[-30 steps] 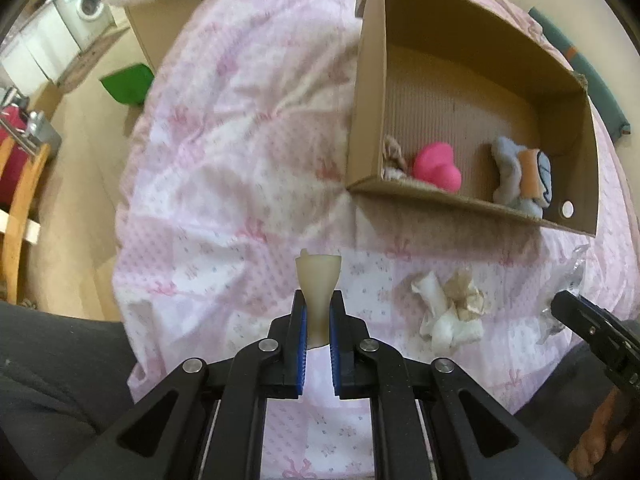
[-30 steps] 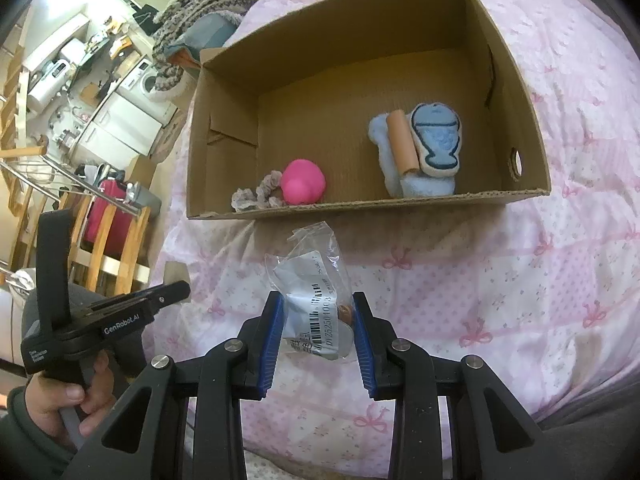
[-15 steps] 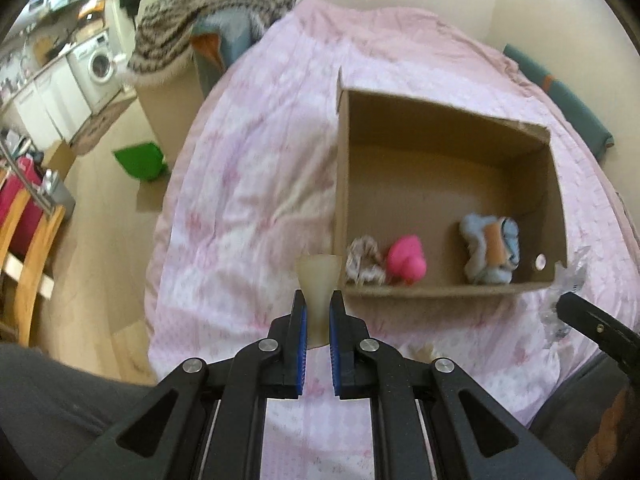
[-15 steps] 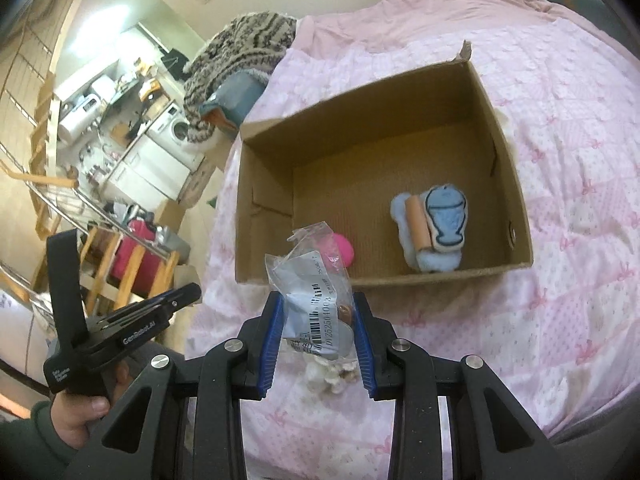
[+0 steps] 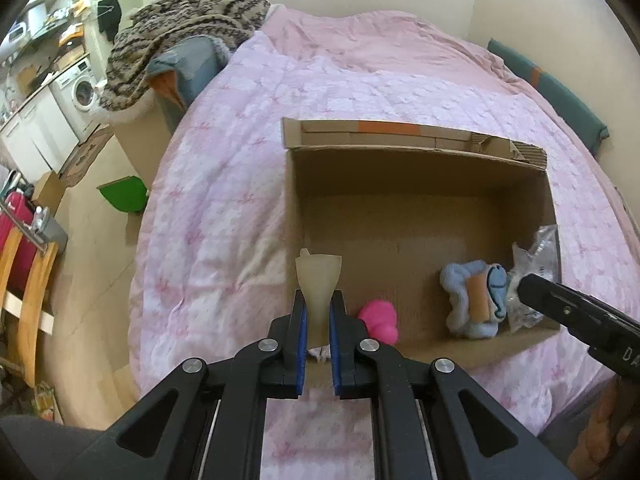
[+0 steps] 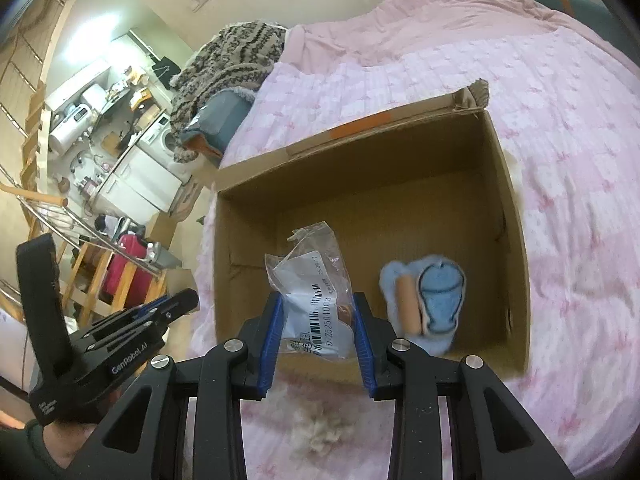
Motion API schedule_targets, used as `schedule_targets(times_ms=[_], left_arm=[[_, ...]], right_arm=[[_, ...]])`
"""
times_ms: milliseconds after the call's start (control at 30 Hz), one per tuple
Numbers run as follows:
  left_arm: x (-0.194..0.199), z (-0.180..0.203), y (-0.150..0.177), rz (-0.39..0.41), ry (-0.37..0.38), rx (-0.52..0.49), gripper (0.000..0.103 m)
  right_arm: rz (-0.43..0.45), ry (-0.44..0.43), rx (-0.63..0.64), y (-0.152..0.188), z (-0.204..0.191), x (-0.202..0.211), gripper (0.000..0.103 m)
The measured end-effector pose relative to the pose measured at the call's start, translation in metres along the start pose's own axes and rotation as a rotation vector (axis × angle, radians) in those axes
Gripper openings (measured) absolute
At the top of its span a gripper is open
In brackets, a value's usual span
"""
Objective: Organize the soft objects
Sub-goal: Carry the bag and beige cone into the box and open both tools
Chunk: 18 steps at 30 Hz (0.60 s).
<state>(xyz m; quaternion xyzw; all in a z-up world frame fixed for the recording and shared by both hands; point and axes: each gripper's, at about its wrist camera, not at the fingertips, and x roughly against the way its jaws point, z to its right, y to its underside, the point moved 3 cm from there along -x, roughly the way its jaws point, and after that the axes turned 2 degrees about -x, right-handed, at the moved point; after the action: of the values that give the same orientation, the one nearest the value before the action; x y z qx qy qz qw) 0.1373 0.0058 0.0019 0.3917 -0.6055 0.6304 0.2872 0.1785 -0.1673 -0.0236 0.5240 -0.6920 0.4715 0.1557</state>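
we carry a beige soft piece (image 5: 319, 288) clamped in the left hand-held gripper (image 5: 318, 354) and a plastic bag (image 6: 316, 300) clamped in the right hand-held gripper (image 6: 316, 354), both over the cardboard box's (image 5: 416, 216) near wall; we should clear that edge before releasing.

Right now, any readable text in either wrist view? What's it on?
"GenRobot.AI": side of the left tool.
"DI 25250 1003", roughly; digits uncertain: barcode label on the plastic bag in the right tool.
"DA", cut off: right tool's side, left view.
Other bag print, small label on left tool: too small to read.
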Motion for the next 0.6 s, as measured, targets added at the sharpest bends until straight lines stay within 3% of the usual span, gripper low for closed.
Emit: schedule_targets(times_ms=[367,600], left_arm=[[-0.049,0.022,-0.010,-0.073,-0.045,-0.013,0.009],[-0.063,0.023,-0.008,-0.086,-0.070,-0.020,0.010]], right_arm=[[-0.058,0.012,-0.044,-0.008,0.024,-0.032,0.036],[-0.095,0.076,-0.053,-0.006,0.033,-0.047,0.036]])
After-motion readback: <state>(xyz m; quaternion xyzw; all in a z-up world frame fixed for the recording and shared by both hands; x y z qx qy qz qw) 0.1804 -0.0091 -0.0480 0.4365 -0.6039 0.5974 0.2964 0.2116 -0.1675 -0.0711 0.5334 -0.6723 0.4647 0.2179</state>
